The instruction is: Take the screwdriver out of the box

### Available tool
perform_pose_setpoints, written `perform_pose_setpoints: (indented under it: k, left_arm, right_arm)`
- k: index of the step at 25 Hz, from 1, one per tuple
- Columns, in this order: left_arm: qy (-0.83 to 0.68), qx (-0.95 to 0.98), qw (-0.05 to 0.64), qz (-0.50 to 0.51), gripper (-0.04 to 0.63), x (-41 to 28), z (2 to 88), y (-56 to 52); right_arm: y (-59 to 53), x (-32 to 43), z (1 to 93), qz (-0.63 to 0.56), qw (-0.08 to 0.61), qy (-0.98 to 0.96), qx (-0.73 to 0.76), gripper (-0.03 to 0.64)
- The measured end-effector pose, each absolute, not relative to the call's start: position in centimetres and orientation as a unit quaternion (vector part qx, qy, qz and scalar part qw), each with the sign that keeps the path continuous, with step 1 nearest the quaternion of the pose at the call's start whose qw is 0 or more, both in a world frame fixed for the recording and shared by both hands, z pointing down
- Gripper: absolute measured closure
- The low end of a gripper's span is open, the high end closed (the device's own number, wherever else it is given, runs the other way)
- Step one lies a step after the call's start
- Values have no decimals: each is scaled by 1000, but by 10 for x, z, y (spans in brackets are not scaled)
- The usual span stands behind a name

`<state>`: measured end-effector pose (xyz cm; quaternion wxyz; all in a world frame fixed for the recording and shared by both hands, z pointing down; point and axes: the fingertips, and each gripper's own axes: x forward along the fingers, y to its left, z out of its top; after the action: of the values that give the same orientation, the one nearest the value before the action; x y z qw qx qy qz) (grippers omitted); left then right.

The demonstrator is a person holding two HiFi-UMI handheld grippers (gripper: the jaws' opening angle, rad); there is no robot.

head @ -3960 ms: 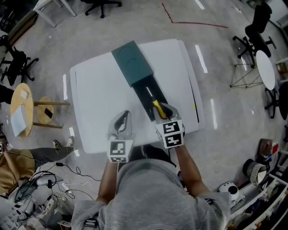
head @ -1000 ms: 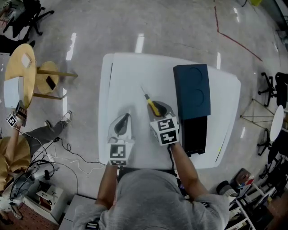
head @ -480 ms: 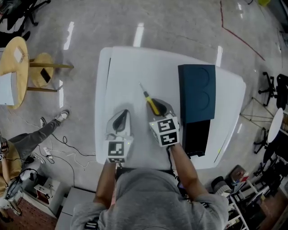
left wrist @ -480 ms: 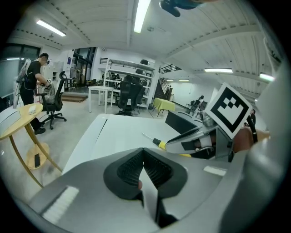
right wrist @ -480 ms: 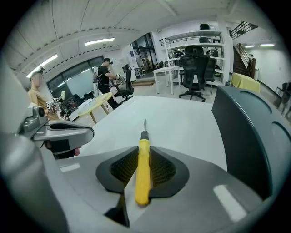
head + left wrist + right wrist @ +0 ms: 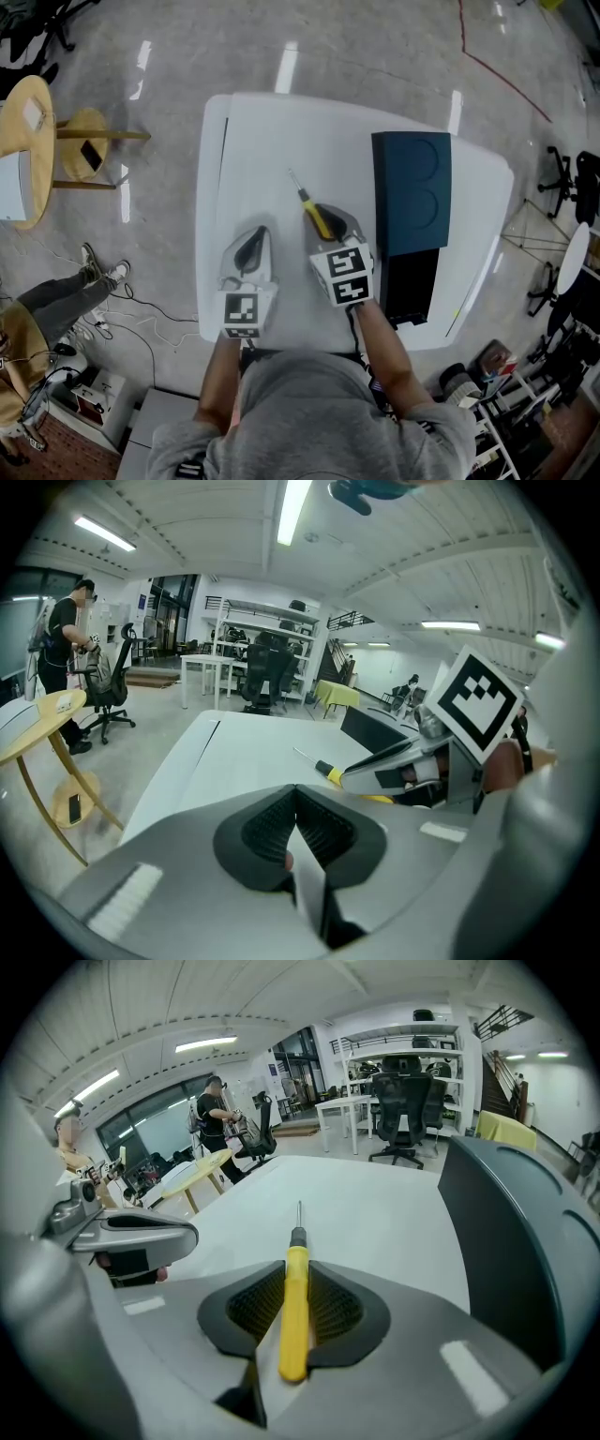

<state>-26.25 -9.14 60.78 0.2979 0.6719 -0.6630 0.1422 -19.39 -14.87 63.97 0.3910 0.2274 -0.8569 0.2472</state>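
A yellow-handled screwdriver [image 6: 315,214] with a thin metal shaft is clamped between the pads of my right gripper [image 6: 330,225], its tip pointing away over the white table [image 6: 262,159]. In the right gripper view the screwdriver [image 6: 294,1312] lies along the jaws of the right gripper [image 6: 294,1309]. The dark blue box [image 6: 411,202] stands to the right with its lid slid back and its dark inside showing. My left gripper [image 6: 251,255] hangs beside the right one, jaws closed with nothing between them; the left gripper view shows the left gripper [image 6: 296,829] and the screwdriver [image 6: 330,771].
A round wooden stool [image 6: 28,141] with a phone stands left of the table. Office chairs [image 6: 572,187] and shelving line the room's edges. A person [image 6: 66,630] stands far off by a chair. Cables and gear [image 6: 56,375] lie on the floor at lower left.
Four seconds ago the screwdriver was at the open box; now the right gripper holds it left of the box, over bare table. Over the last second both grippers have barely moved.
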Motion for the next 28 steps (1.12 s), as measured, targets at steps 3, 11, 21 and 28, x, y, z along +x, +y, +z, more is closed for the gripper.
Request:
perform_pose_setpoints:
  k: [3,11,21,28]
  left_arm:
    - [-663,674,294,143,583,-261,606,-90]
    - [-670,671,286,136,583,-261,592,-86]
    - [-683,670,256,133,583,-257,558,-75]
    - [-686,681,222,129,583,-245,525,-65]
  right_arm:
    - [-150,-190,643,246,385,-858,233,534]
    - [-146,-192,634,246,372,-865,229,447]
    - [-132,-191,596,213,340,-888,226,351]
    - [-125,-175,558,190,317,-898,239,369]
